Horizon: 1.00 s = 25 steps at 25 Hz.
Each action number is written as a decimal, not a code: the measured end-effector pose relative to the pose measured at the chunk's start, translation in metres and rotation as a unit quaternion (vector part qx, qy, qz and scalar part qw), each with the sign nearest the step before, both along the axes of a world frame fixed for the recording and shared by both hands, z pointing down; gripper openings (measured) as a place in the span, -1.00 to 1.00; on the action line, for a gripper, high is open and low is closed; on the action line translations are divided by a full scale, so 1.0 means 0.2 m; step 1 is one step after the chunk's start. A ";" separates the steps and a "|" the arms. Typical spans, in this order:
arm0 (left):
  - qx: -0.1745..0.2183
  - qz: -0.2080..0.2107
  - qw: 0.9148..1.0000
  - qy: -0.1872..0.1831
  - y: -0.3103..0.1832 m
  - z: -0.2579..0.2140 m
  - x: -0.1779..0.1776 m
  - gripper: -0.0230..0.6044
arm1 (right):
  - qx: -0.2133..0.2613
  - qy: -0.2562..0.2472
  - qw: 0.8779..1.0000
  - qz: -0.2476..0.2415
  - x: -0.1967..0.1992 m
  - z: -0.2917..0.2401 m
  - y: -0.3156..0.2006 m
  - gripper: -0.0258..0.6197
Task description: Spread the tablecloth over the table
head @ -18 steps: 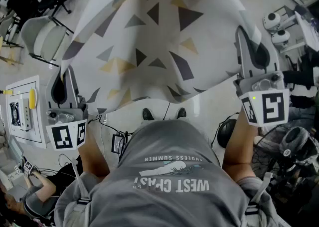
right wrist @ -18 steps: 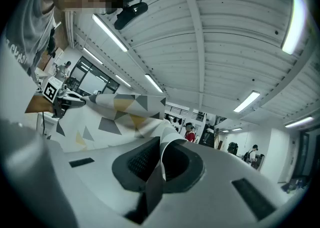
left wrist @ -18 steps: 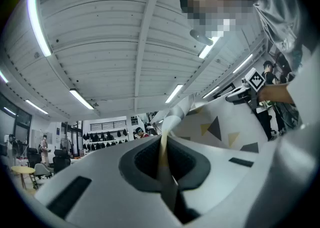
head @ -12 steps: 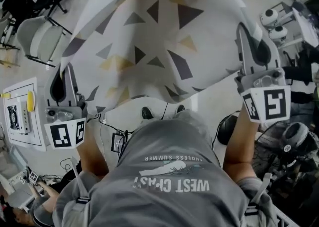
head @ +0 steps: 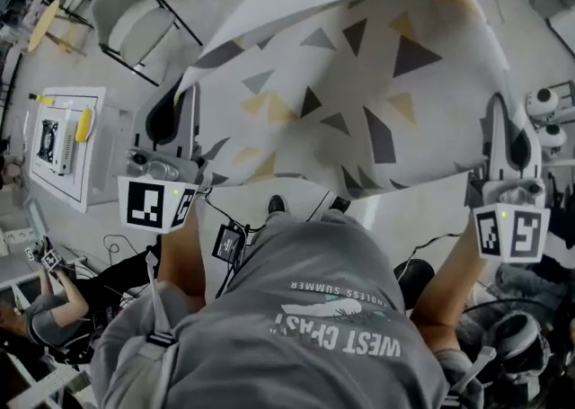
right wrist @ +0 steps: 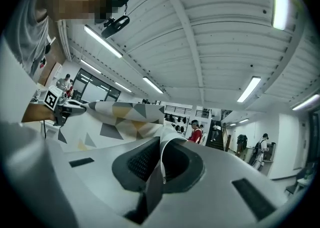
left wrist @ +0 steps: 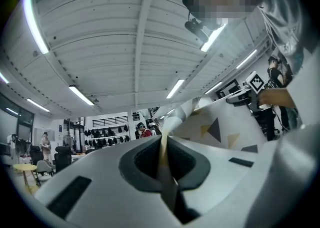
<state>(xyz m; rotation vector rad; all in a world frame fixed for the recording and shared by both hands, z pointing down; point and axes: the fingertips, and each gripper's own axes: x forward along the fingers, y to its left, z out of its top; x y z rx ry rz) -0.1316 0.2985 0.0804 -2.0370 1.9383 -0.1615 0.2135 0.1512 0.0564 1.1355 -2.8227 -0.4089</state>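
Observation:
A white tablecloth (head: 350,84) printed with grey and yellow triangles hangs spread in the air in front of me, held up by two corners. My left gripper (head: 178,97) is shut on its left corner, and the cloth's edge (left wrist: 165,144) is pinched between the jaws. Over on the other side, my right gripper (head: 499,115) is shut on the right corner, with the cloth's edge (right wrist: 161,159) folded between its pads. The cloth (right wrist: 110,122) billows between the two grippers. No table shows under it.
A grey chair (head: 135,21) stands at the upper left. A white table with a device (head: 63,142) is at the left. White robot heads (head: 544,111) sit at the right. A seated person (head: 54,326) is at the lower left; cables (head: 225,236) lie on the floor.
Both grippers and the cloth sit further right and lower in the head view, and the chair and white table have come in from the left. Both grips stay unchanged.

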 end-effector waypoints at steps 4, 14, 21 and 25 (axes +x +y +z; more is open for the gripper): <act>0.007 -0.038 0.999 -0.002 -0.12 0.00 0.13 -0.93 | 0.001 -0.020 0.999 -0.041 0.09 0.06 -0.26 -0.88; 0.000 -0.075 0.997 -0.020 -0.30 0.01 0.22 -0.92 | 0.006 -0.025 0.997 -0.072 0.12 0.11 -0.54 -0.88; -0.009 -0.061 0.998 -0.013 -0.57 0.01 0.15 -0.93 | -0.002 -0.021 0.998 -0.056 0.08 0.10 -0.75 -0.88; -0.018 -0.049 0.999 -0.004 -0.70 0.04 -0.05 -0.92 | -0.013 -0.018 0.999 -0.041 -0.10 0.14 -0.85 -0.88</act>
